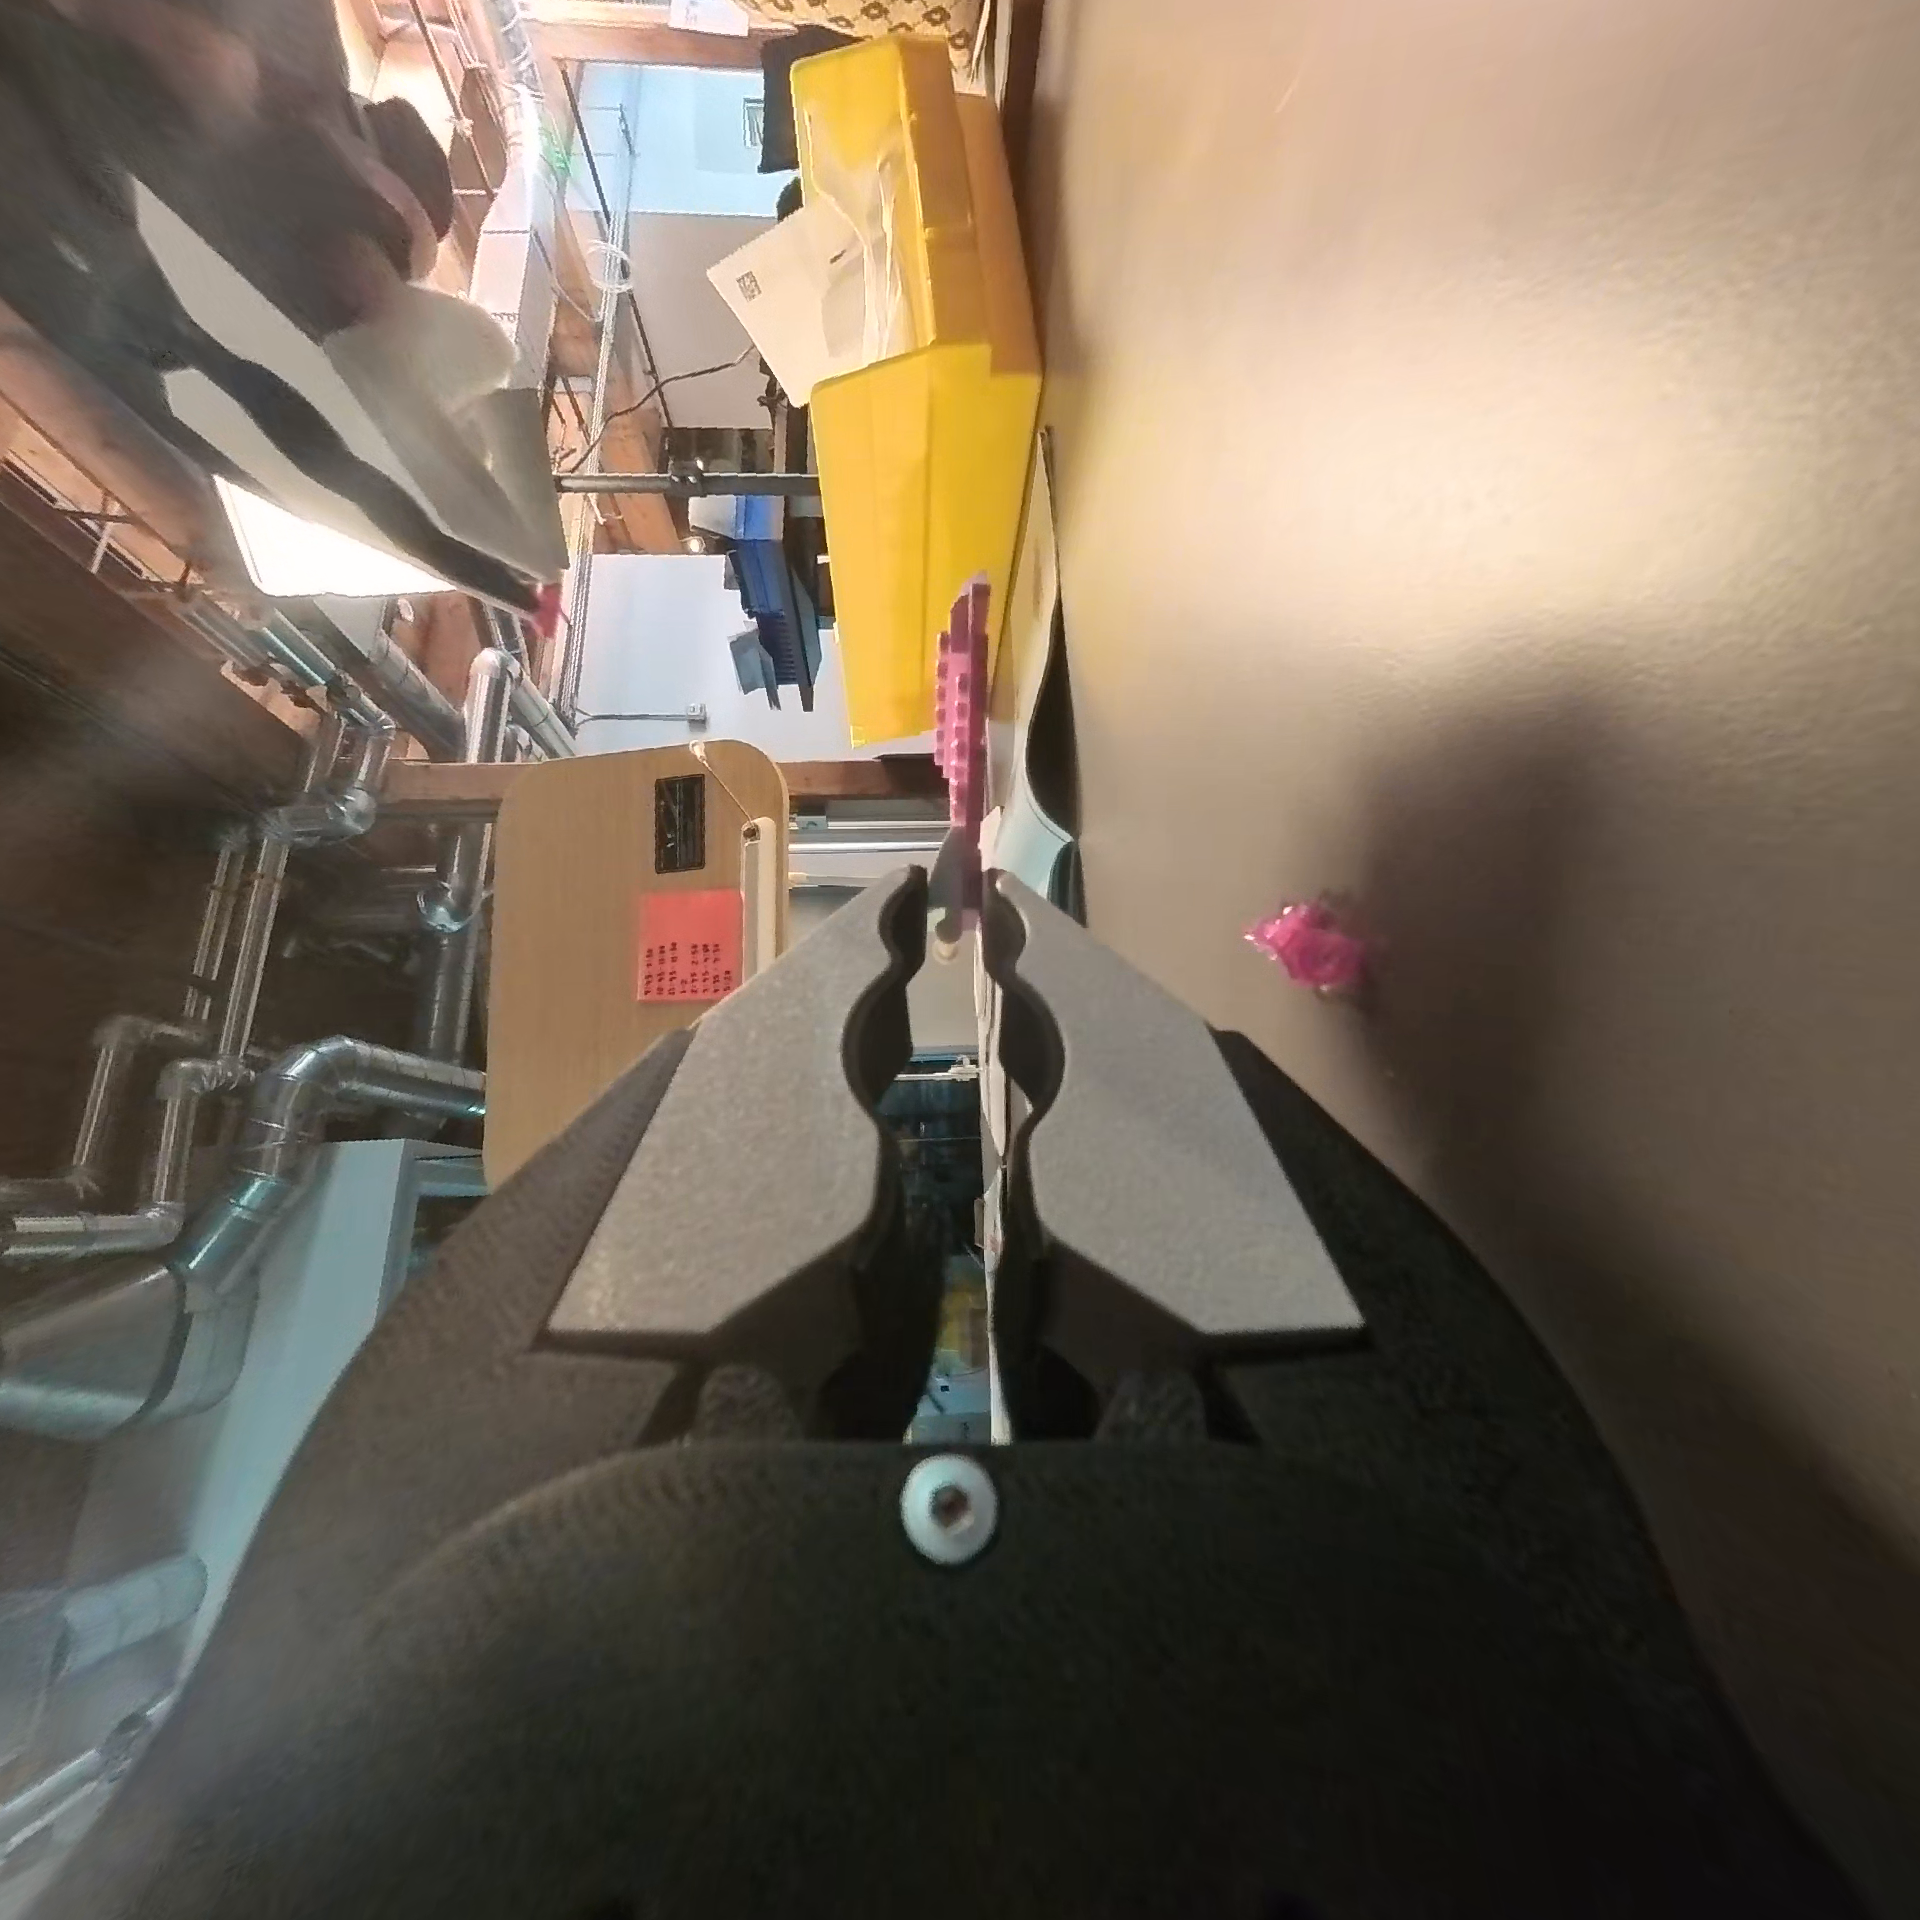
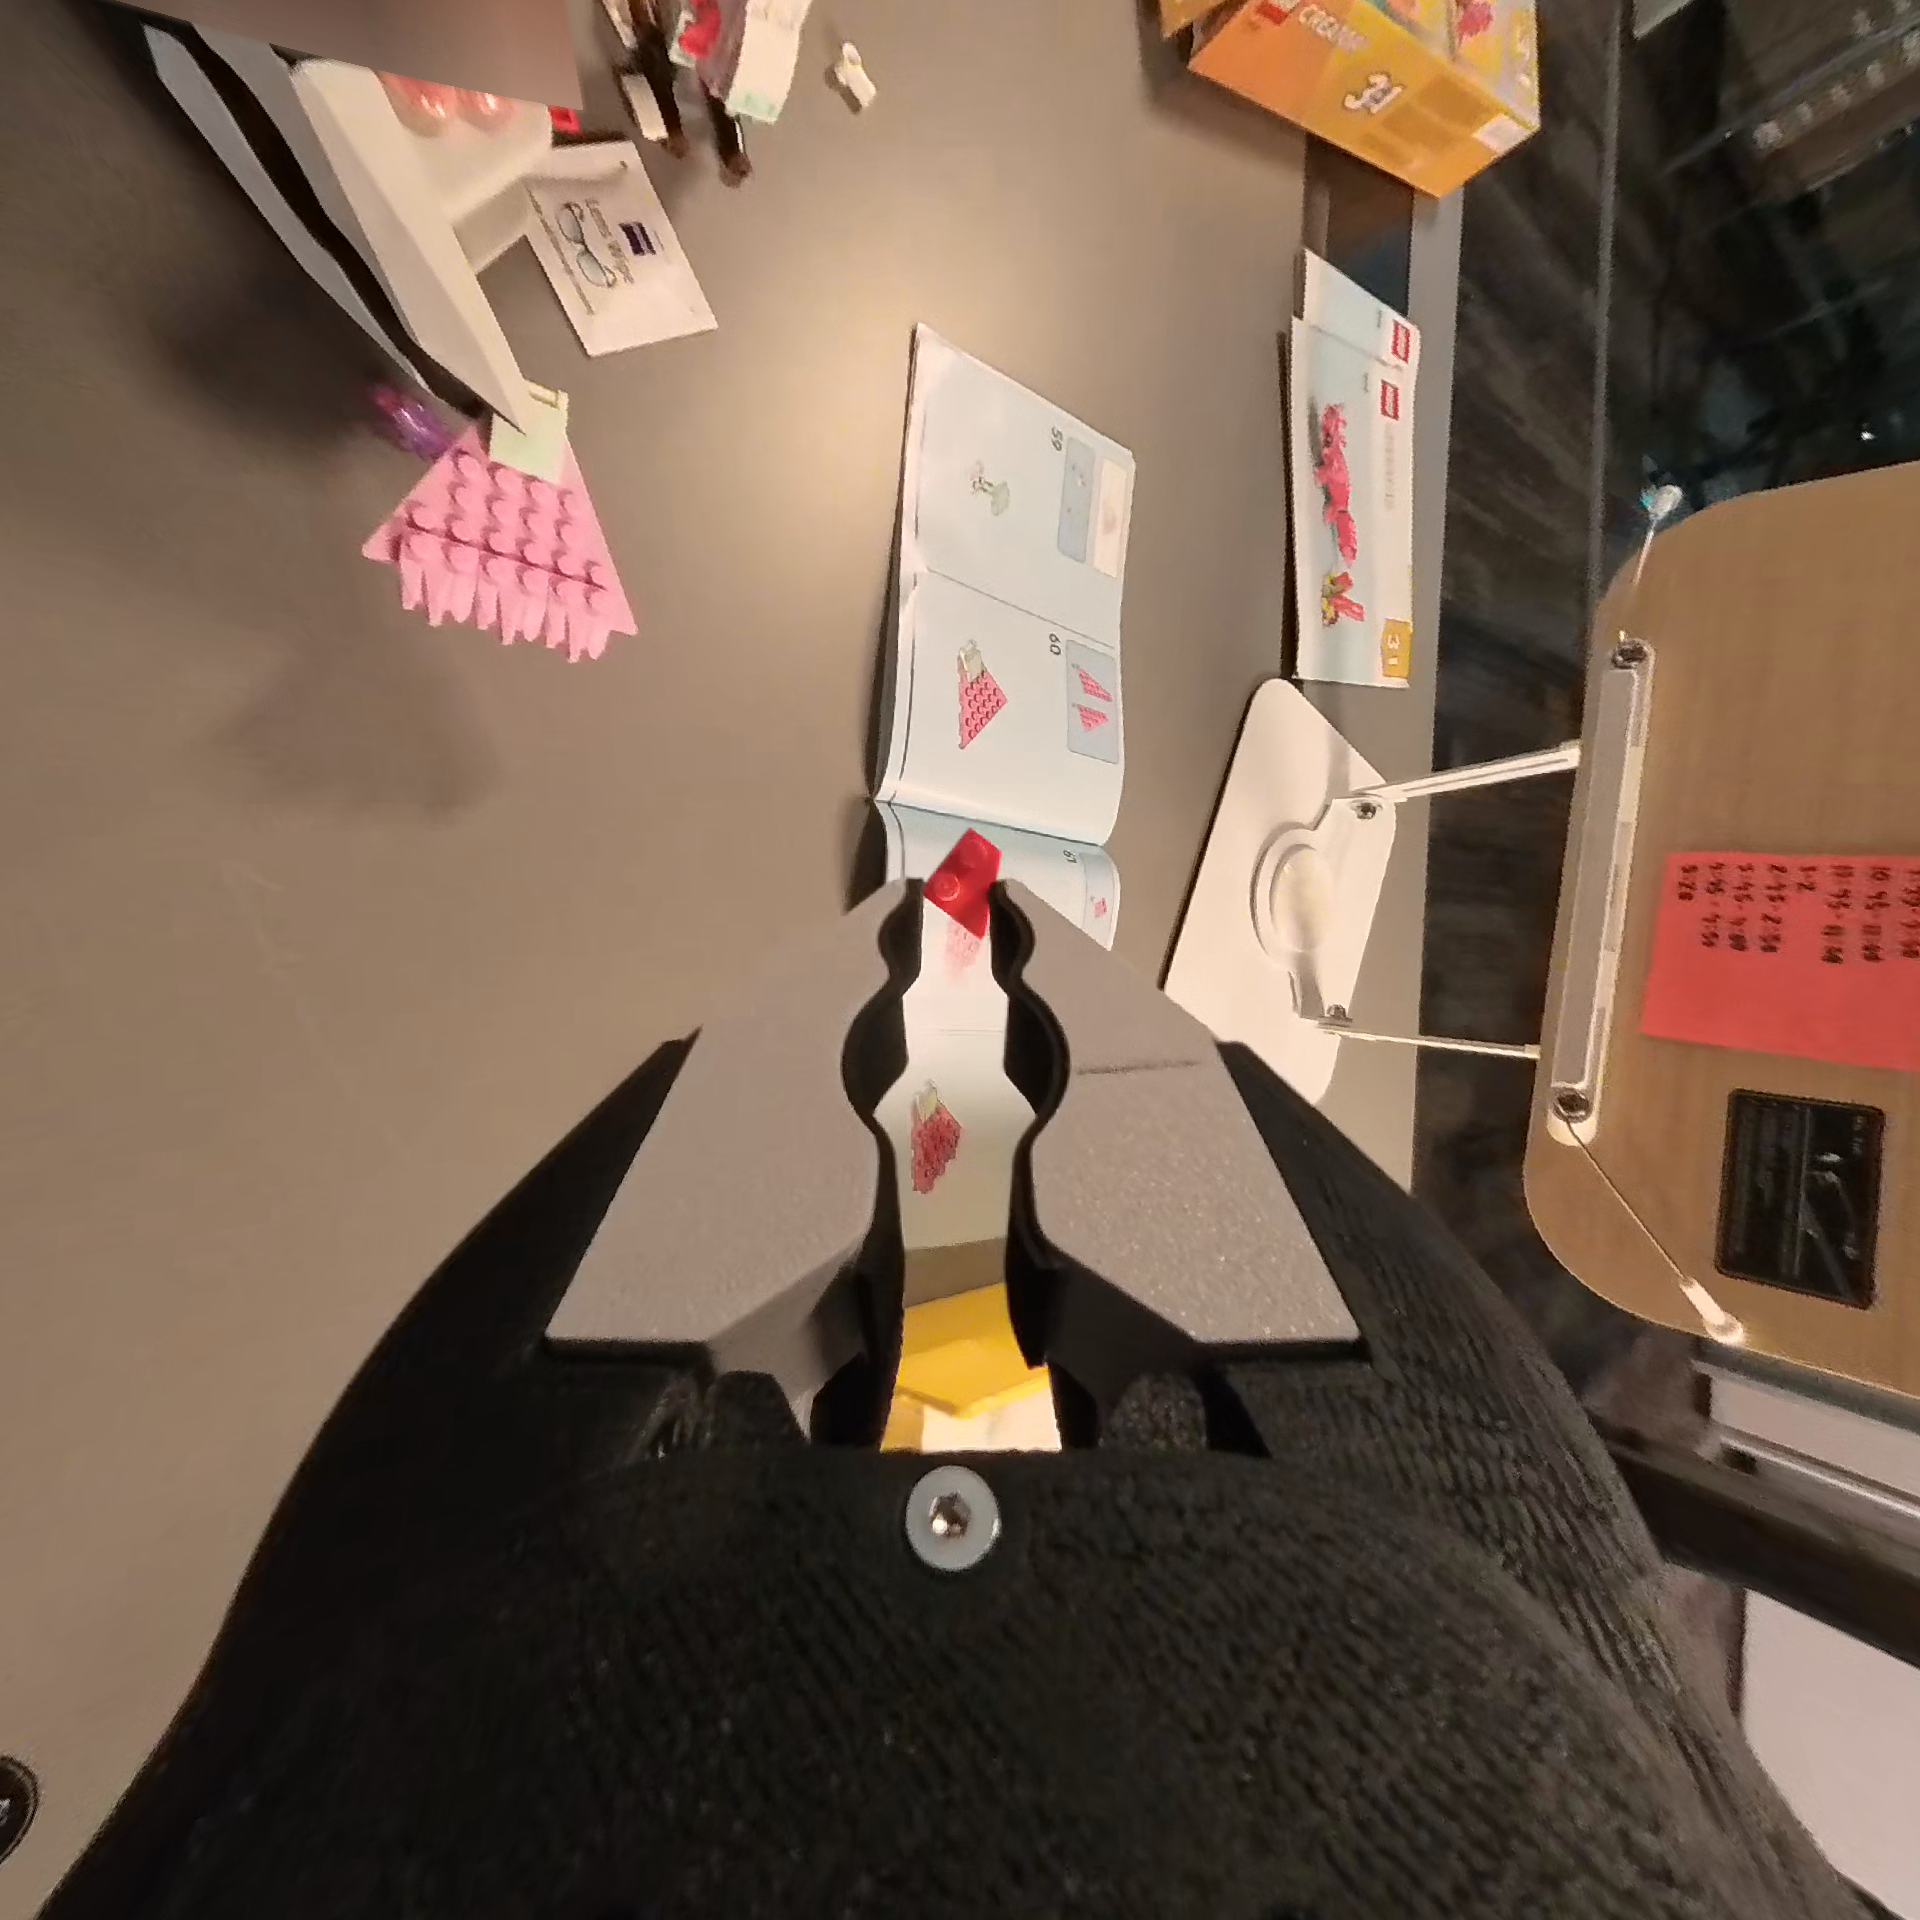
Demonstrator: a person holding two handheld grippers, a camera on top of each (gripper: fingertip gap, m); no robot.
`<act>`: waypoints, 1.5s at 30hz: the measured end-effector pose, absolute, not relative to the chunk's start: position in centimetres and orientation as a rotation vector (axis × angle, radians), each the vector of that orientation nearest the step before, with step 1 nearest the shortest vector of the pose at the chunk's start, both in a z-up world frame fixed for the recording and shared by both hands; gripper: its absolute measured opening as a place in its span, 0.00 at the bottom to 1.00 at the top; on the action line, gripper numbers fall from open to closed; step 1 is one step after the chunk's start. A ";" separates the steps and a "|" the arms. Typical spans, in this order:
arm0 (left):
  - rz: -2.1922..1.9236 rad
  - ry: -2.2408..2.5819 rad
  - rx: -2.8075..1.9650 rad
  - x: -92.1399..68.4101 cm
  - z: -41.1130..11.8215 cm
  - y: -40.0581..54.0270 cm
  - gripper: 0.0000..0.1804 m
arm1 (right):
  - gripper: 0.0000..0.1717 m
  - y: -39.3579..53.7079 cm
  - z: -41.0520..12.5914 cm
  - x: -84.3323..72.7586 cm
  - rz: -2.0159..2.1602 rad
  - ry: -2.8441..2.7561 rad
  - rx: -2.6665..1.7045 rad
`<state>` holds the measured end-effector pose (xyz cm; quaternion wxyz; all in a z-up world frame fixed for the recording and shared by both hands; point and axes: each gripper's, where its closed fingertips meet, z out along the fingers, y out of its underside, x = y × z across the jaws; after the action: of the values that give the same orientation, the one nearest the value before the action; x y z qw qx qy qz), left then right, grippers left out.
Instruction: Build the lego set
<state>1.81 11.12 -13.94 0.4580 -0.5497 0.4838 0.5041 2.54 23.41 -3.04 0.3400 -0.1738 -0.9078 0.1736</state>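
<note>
- Left claw (image 1: 954, 902): closed on the narrow tip of a pink studded plate assembly (image 1: 964, 717), seen edge-on at frame centre; in the right wrist view the assembly (image 2: 506, 553) sits at upper left.
- Right claw (image 2: 956, 899): gripping a small red brick (image 2: 964, 881) at frame centre, over an open instruction booklet (image 2: 1013, 582) on the table (image 2: 312, 935).
- Yellow bin (image 1: 914, 416): upper centre of the left wrist view.
- Small magenta piece (image 1: 1314, 940): right of centre, on the table.

Lying open on the bench (image 2: 727, 1039): booklet (image 2: 1013, 623); stud plate (image 2: 504, 551) sitting left of it, second booklet (image 2: 1351, 499) right, box (image 2: 1361, 83) far right.
</note>
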 end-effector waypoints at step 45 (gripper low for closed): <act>1.230 1.157 -1.314 2.2 -13.0 10.9 0.05 | 0.07 12.2 -13.0 3.5 0.665 -3.011 -0.112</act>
<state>2.18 10.92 -13.03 0.4802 -0.5385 0.4744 0.5043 3.49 12.16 -12.98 0.0281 -0.0361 -0.9754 0.2155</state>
